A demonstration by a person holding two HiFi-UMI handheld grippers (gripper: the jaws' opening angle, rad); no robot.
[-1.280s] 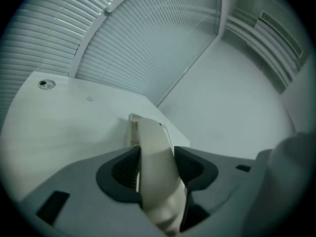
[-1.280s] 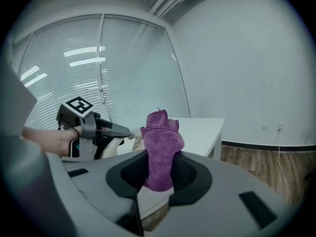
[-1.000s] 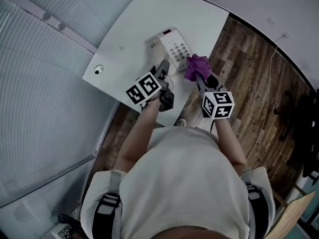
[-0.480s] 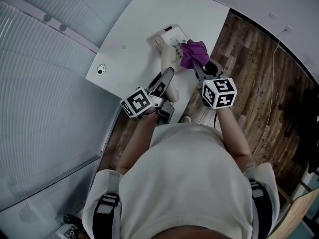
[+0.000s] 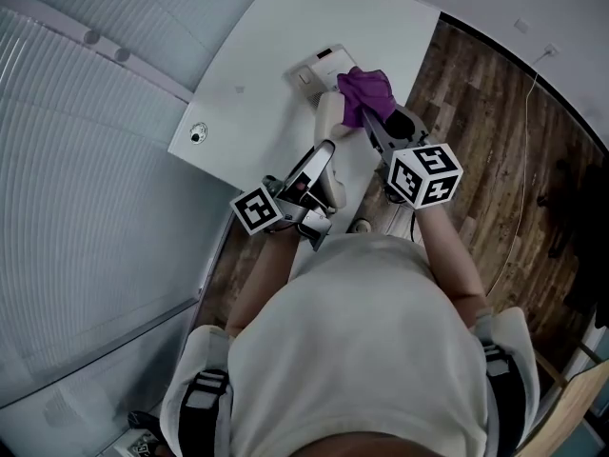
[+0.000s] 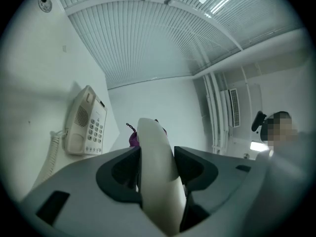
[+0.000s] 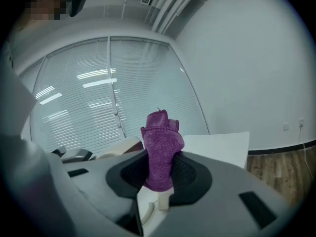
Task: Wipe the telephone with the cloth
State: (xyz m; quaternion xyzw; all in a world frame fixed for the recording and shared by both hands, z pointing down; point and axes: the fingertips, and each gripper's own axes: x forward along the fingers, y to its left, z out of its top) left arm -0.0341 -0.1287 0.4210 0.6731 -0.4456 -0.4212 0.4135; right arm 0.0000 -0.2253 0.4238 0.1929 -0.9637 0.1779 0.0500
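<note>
Above the table (image 5: 252,65) edge | left gripper (image 6: 156,154) clamps handset (image 6: 157,181), clear of telephone base (image 6: 86,122) | right gripper (image 7: 159,174) pinches cloth (image 7: 160,147) | I'd steady the handset and drag the cloth lengthwise with light pressure

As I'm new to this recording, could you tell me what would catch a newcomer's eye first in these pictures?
The purple cloth, bunched in the right claw, stands out by the telephone base on the white table. Beside it, the left claw grips the pale handset, lifted off that base.
</note>
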